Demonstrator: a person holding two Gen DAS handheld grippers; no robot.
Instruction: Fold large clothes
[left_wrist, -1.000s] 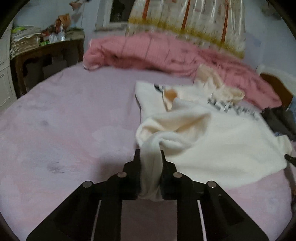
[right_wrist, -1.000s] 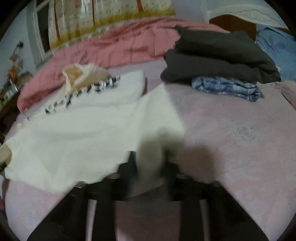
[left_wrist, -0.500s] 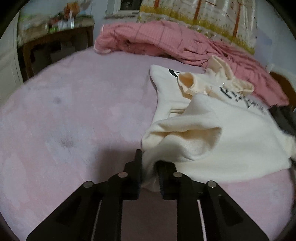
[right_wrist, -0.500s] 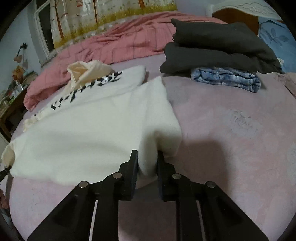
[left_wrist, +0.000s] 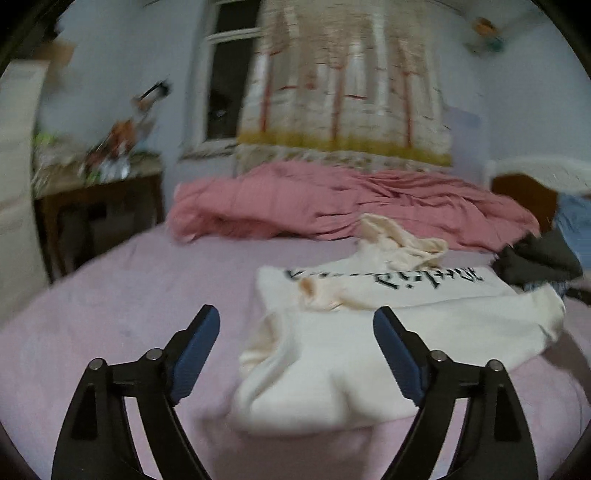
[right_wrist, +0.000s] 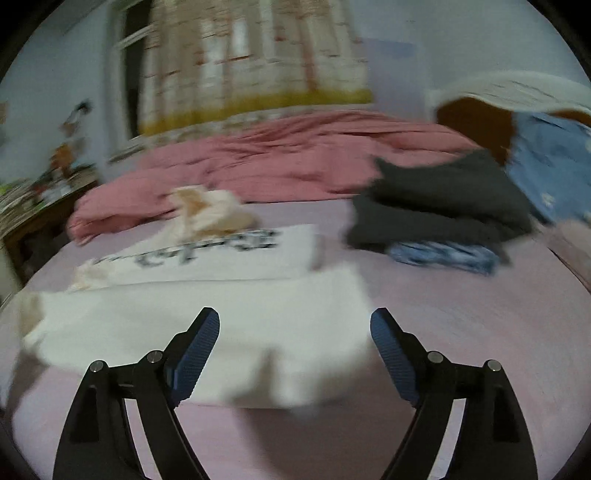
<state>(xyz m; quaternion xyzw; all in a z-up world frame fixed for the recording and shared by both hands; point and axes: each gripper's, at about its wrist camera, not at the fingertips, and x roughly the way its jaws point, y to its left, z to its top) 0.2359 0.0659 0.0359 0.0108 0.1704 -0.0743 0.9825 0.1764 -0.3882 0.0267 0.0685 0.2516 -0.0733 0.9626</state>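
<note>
A cream hoodie (left_wrist: 369, 343) with black lettering lies on the pink bed sheet (left_wrist: 122, 306), its lower half folded up toward the print and its hood bunched at the far end. In the left wrist view my left gripper (left_wrist: 295, 314) hovers above the hoodie's near left corner, jaws opening wide, the cloth below them and untouched. In the right wrist view the same hoodie (right_wrist: 221, 314) spreads under my right gripper (right_wrist: 294, 315), whose jaws are also opening, with no cloth pressed between the pads. Both views are blurred by motion.
A rumpled pink quilt (left_wrist: 332, 206) lies along the far side of the bed. Folded dark clothes on a blue garment (right_wrist: 439, 218) are stacked at the right by a blue pillow (right_wrist: 554, 166). A cluttered wooden table (left_wrist: 96, 192) stands left of the bed.
Both grippers were shut on the hoodie's folded edge; they have let go, spread their jaws wide and lifted away. The released edge now rests on the bed.
</note>
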